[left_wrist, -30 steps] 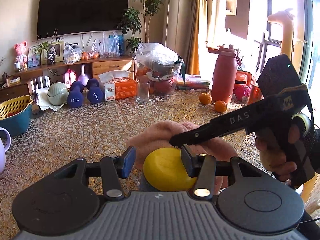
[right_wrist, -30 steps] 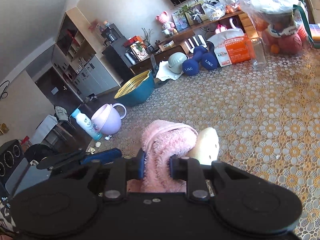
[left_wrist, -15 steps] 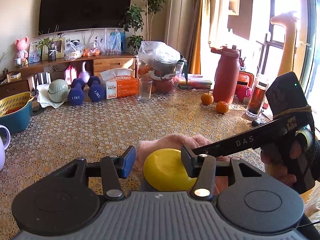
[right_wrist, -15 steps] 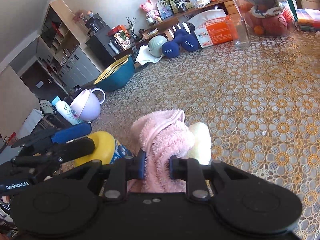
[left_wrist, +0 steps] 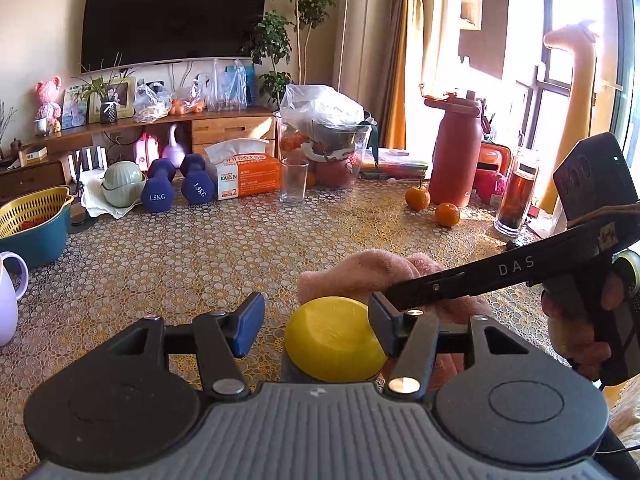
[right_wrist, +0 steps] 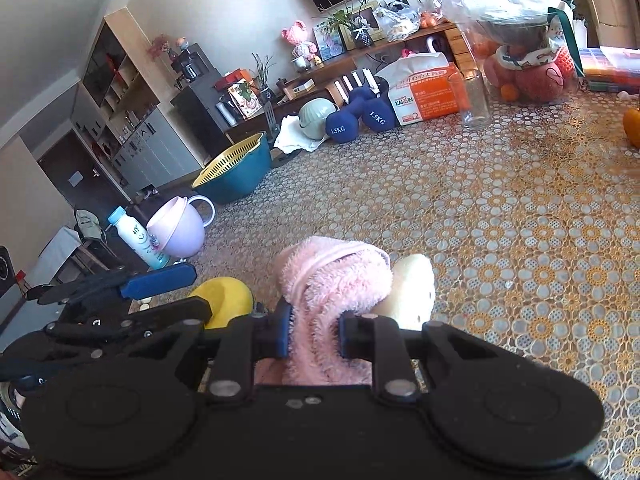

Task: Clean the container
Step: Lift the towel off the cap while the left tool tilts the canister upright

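A small container with a round yellow lid (left_wrist: 332, 336) stands on the patterned tablecloth between the fingers of my left gripper (left_wrist: 316, 324). The lid touches the right finger, and a gap shows beside the blue-padded left one, so this gripper is open. My right gripper (right_wrist: 316, 330) is shut on a fluffy pink cloth (right_wrist: 336, 280), with a cream soft lump (right_wrist: 412, 292) against it. In the left wrist view the cloth (left_wrist: 360, 268) lies behind and to the right of the lid, and the right gripper (left_wrist: 390, 294) reaches in from the right. The right wrist view has the lid (right_wrist: 224, 296) at lower left.
At the left stand a lilac jug (right_wrist: 180, 228), a teal basin with a yellow strainer (left_wrist: 32, 224) and a small bottle (right_wrist: 138, 236). Two blue dumbbells (left_wrist: 176, 188), a tissue box (left_wrist: 244, 176) and a glass (left_wrist: 294, 180) line the back. Oranges (left_wrist: 432, 204) and a red flask (left_wrist: 458, 152) are at right.
My right gripper has drawn the pink cloth from over the yellow lid to its right side. The lid now shows in the right wrist view. My left gripper has stayed around the container.
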The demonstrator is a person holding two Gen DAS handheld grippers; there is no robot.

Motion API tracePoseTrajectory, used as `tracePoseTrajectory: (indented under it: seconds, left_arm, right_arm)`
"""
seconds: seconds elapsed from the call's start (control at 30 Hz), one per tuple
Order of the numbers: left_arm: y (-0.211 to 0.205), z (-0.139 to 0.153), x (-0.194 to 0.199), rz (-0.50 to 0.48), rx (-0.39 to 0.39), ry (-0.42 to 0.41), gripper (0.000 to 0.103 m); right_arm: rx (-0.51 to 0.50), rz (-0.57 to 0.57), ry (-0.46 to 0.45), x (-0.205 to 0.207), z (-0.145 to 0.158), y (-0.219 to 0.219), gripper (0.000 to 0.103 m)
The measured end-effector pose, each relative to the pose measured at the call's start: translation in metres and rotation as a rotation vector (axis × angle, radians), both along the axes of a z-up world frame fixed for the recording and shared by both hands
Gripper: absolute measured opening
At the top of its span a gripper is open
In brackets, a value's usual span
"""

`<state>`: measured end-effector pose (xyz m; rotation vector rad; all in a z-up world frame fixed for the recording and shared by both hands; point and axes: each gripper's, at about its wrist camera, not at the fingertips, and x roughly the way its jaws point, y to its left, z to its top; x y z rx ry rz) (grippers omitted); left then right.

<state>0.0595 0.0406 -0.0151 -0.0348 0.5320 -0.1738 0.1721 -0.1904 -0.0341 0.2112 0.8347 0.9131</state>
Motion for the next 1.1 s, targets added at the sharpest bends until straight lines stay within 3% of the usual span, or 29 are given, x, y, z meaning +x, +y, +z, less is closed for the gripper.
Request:
tracePoseTrajectory:
  seconds: [0.13,0.27,0.4,0.5,0.7,0.9,1.1]
  left_arm:
    - [0.002,0.004,-0.002,0.01,-0.004,-0.008,0.057]
    - [0.002,0.01,-0.013,-0.009,-0.018,-0.035,0.077]
    - [-0.009,0.008,-0.021,-0.045,0.026,-0.043,0.083]
    - [-0.013,-0.004,-0.022,-0.037,0.051,-0.023,0.084]
    - [-0.011,-0.028,-0.013,-0.009,0.026,0.005,0.084]
    - [-0.011,-0.057,-0.003,-0.011,0.08,0.03,0.084]
    - [-0.009,-0.071,0.002,-0.009,0.08,0.056,0.084]
  right_arm:
    - [0.003,-0.01,-0.015,-0.002,0.006,-0.003,0.02]
    - [0.013,-0.023,-0.037,-0.003,0.015,-0.01,0.02]
    - [0.02,-0.028,-0.059,-0.005,0.025,-0.015,0.02]
    - [0.03,-0.021,-0.073,-0.008,0.034,-0.016,0.021]
    - [0.014,0.017,-0.137,-0.023,0.056,-0.006,0.021]
    - [0.003,0.075,-0.213,-0.039,0.079,0.017,0.021]
    - [-0.035,0.145,-0.239,-0.048,0.078,0.045,0.021]
